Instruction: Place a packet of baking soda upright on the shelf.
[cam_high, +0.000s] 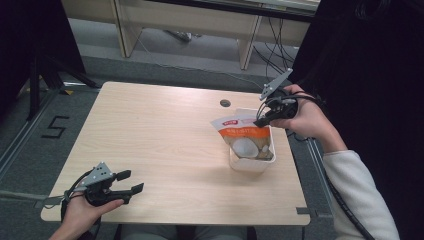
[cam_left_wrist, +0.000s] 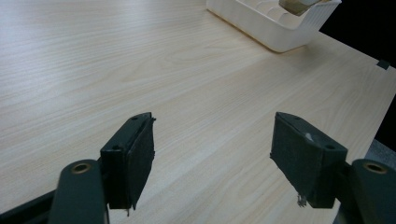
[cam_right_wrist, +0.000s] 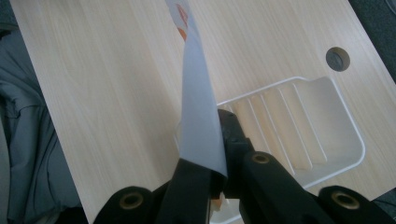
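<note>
An orange and white snack pouch (cam_high: 243, 137) with a coconut picture stands in a white plastic tray (cam_high: 250, 163) at the right of the wooden table. My right gripper (cam_high: 260, 121) is shut on the pouch's top right edge and holds it over the tray. In the right gripper view the pouch (cam_right_wrist: 198, 121) is a thin pale sheet pinched between the black jaws, with the ribbed tray (cam_right_wrist: 303, 135) below. My left gripper (cam_high: 131, 182) rests near the front left corner, open, with bare table between its pads (cam_left_wrist: 140, 154).
The table (cam_high: 165, 135) has a round cable hole (cam_high: 225, 103) just behind the tray. A person's sleeve (cam_high: 357, 195) comes in along the right edge. Cables and desk legs stand on the floor beyond the far edge.
</note>
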